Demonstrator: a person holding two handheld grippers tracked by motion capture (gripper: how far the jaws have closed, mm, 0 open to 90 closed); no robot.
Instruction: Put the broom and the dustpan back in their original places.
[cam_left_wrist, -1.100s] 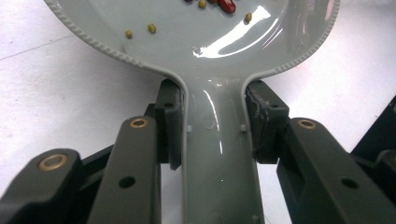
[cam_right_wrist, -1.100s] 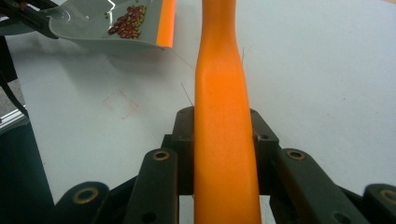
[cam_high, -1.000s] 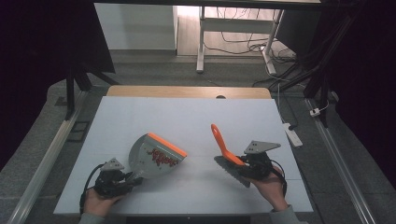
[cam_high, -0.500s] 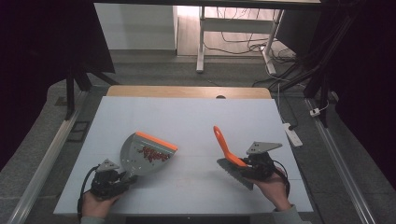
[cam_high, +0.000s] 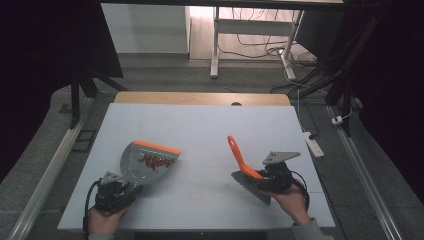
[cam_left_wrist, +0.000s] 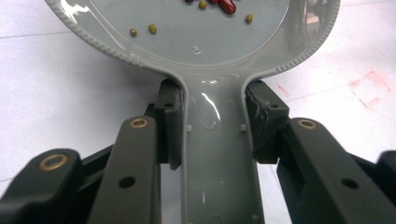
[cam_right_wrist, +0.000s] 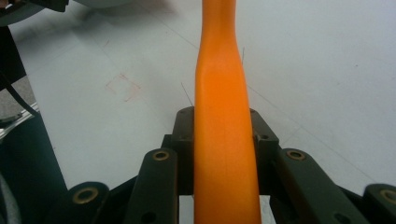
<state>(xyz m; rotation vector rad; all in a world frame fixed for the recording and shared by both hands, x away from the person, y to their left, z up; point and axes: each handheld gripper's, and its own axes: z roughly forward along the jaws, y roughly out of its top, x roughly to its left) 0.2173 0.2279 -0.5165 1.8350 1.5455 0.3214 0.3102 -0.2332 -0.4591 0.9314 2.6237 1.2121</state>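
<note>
Holding: left gripper (cam_high: 117, 190) has its jaws pressed on the grey handle of the dustpan (cam_high: 147, 161).
Dustpan place: near left part of the white table (cam_high: 200, 125), orange lip pointing away from the person.
Dustpan content: red beans (cam_high: 156, 161) and some small green ones.
Right gripper (cam_high: 270, 176): jaws clamped on the orange handle of the brush (cam_high: 241, 162), handle rising up and away, bristles low beside the hand.

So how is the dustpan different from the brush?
The dustpan is grey with an orange front lip; the brush has an orange handle above grey bristles. The dustpan lies fairly flat and carries red and green beans; the brush carries nothing, its handle slanting up. Each is clamped by its handle: dustpan in the left gripper, brush in the right gripper.
</note>
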